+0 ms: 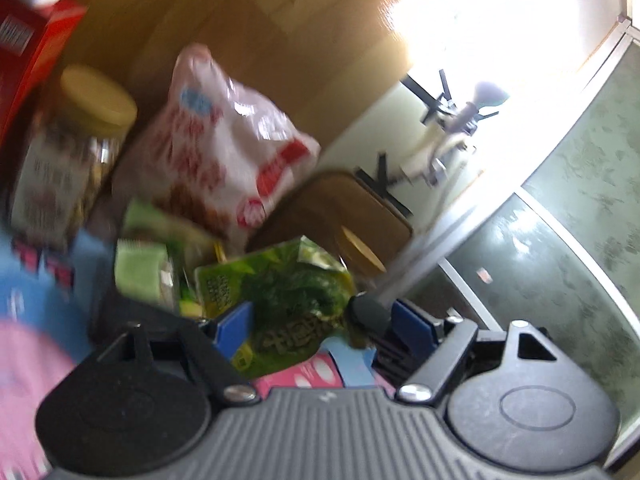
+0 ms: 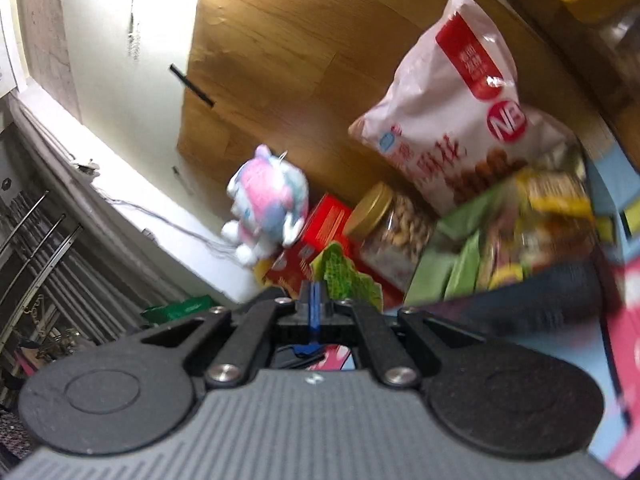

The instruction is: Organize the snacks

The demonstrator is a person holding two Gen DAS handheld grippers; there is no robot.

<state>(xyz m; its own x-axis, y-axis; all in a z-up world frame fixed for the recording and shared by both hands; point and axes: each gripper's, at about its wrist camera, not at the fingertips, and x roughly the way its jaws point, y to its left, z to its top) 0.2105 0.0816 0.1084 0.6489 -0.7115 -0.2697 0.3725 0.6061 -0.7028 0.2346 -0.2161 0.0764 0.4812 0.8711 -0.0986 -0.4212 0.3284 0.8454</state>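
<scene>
Wood-panel wall behind, pale wall with strong window glare, green patterned panels, grey curtain lower left.

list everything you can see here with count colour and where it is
snack bag: one, white and red, behind the nut jar
nut jar: one, clear with yellow lid, between snack bag and red box
red box: one, red, by the plush toy
plush toy: one, pink, blue and white, left of the jar
green packet: one, between left fingers
green wrapper edge: one, pinched by right fingers
left hand-held gripper: black, blue pads
right hand-held gripper: black, blue pads, shut
</scene>
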